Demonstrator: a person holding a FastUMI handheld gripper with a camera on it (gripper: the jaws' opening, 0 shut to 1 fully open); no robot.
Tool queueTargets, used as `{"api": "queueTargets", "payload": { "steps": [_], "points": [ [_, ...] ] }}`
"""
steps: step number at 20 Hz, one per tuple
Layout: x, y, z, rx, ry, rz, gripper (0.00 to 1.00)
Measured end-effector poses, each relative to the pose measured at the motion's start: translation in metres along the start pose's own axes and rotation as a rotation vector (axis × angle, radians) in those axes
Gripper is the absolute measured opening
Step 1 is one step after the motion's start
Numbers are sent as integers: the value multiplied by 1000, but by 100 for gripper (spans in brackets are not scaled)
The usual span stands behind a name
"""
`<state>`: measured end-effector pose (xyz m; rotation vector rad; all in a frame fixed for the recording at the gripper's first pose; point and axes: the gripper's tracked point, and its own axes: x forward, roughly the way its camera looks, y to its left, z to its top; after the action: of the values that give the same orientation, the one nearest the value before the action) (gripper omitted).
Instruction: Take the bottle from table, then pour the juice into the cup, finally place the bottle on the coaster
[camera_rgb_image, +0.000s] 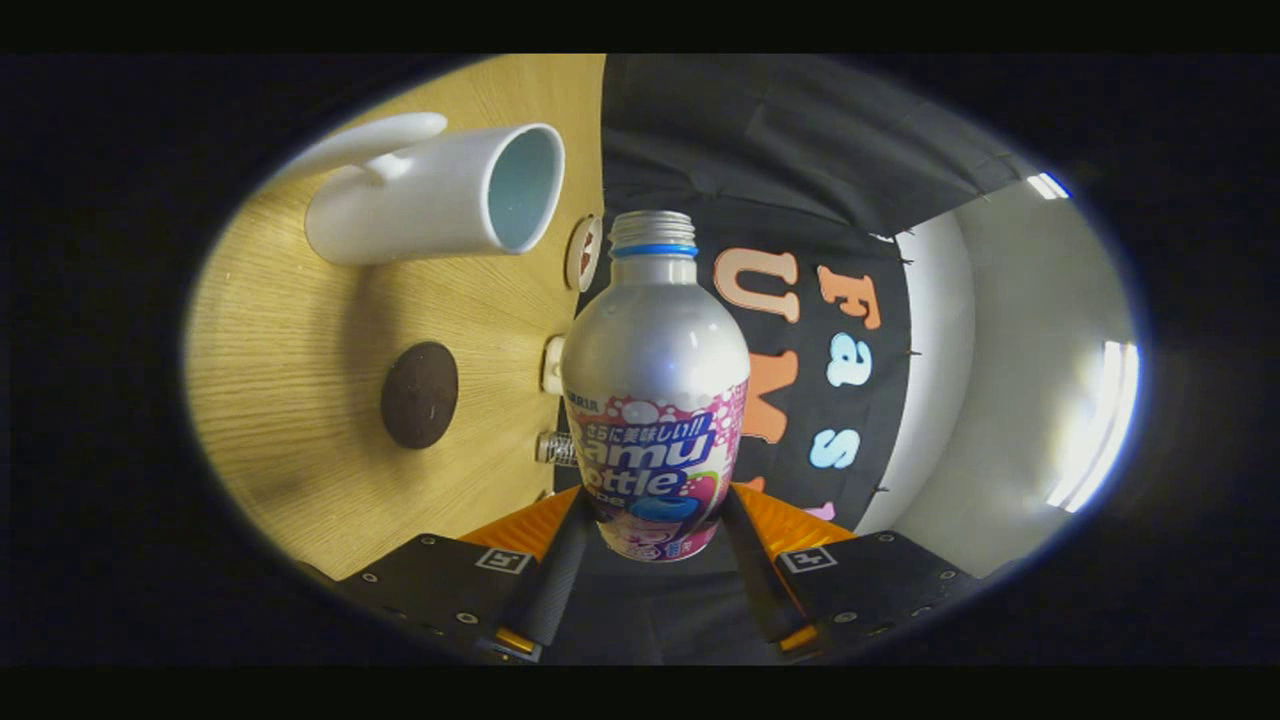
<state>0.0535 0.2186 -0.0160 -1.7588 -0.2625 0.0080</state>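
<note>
gripper (655, 535) clamped on the bottle (655, 400), both fingers pressing its lower body. the view is rolled sideways (table (300, 420) looks vertical); the open bottle mouth sits near the cup (440, 195) rim, coaster (419, 394) beyond.

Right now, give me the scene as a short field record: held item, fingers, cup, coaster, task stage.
held item: bottle, silver with a printed label, cap off, threaded neck open
fingers: gripper shut on the bottle, one finger on each side of its lower body
cup: white mug, inside looks empty, on the wooden table beyond the fingers
coaster: dark round coaster on the table, nothing on it
bottle vs table: view is rolled, so the bottle seems tipped sideways
task stage: bottle taken; no juice seen pouring
</note>
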Motion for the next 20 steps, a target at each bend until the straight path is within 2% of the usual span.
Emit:
{"api": "queueTargets", "payload": {
  "steps": [11, 20],
  "points": [
    [-4, -7, 10, -108, -37, -3, 74],
    [-3, -8, 12, -142, -40, 19, 74]
  ]
}}
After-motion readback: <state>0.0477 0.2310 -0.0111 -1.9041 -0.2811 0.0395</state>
